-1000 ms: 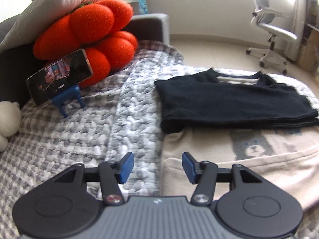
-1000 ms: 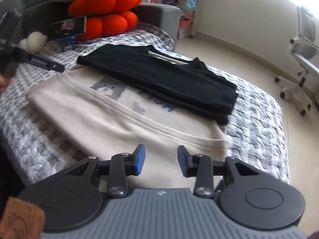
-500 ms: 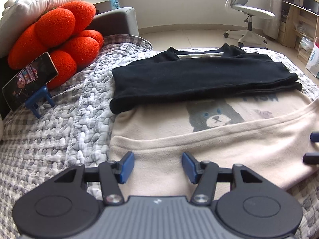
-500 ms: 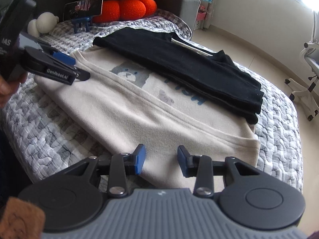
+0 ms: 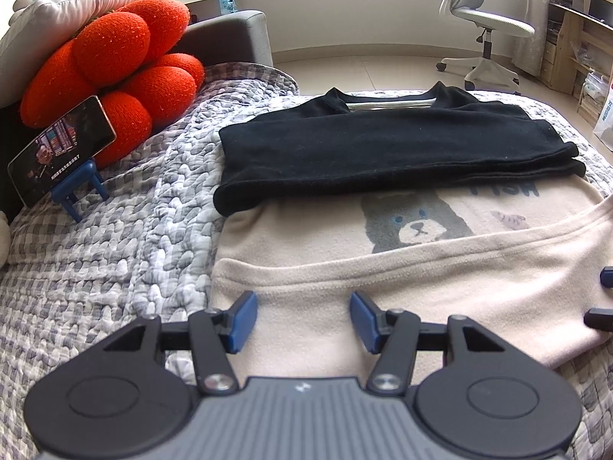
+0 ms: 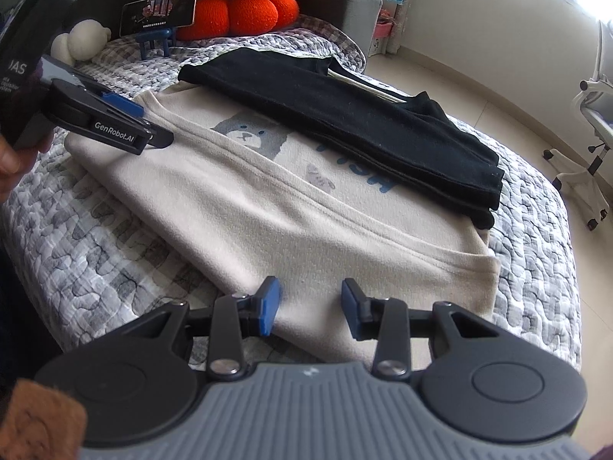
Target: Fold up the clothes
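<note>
Clothes on the bed fill more of both views than a second ago, as the left tongs (image 5: 302, 320) and right tongs (image 6: 310, 312) have come down over the near edge of the cream bear-print sweatshirt (image 5: 421, 283), both spread with nothing between their blue pads. That sweatshirt lies flat with its lower part folded up, and a folded black garment (image 5: 383, 153) overlaps its far edge. Underneath is a grey-and-white quilted bedspread (image 5: 115, 260), with orange cushions (image 5: 126, 61), a propped phone (image 5: 61, 149) and an office chair (image 5: 482, 27) beyond.
</note>
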`<state>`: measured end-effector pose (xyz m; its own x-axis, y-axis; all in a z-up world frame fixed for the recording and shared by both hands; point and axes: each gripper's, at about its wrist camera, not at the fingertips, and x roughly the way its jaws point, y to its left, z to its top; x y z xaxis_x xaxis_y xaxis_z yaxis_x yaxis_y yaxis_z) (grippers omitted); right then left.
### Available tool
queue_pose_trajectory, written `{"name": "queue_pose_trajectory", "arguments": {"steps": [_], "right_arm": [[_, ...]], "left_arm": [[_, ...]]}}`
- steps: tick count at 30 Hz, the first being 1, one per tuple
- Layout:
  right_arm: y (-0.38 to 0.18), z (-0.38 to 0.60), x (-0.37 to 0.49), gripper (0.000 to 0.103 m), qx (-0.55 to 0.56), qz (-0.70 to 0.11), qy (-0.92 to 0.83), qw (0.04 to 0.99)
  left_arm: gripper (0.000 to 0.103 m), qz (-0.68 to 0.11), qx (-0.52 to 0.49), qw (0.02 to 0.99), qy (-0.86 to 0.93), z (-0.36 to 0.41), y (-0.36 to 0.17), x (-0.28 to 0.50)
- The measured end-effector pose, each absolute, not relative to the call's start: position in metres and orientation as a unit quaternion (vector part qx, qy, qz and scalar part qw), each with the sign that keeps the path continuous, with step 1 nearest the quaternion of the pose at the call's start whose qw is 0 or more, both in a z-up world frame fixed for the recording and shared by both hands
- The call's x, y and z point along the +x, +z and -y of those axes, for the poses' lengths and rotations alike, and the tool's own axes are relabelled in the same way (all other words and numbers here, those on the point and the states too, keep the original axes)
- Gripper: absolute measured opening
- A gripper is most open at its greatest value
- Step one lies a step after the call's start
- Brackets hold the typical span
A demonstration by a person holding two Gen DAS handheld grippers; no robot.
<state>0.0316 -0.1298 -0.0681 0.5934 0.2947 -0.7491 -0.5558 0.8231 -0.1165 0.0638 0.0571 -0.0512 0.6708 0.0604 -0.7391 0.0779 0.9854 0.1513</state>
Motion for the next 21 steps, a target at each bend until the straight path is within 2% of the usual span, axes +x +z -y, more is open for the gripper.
{"name": "queue_pose_trajectory", "arguments": {"steps": [21], "right_arm": [[-0.0630, 0.1213, 0.0242, 0.041, -0.190, -0.358, 0.236, 0.883]], "left_arm": [[0.056, -0.411, 0.070, 0.909, -0.002, -0.0621, -0.0429, 0.0620]]}}
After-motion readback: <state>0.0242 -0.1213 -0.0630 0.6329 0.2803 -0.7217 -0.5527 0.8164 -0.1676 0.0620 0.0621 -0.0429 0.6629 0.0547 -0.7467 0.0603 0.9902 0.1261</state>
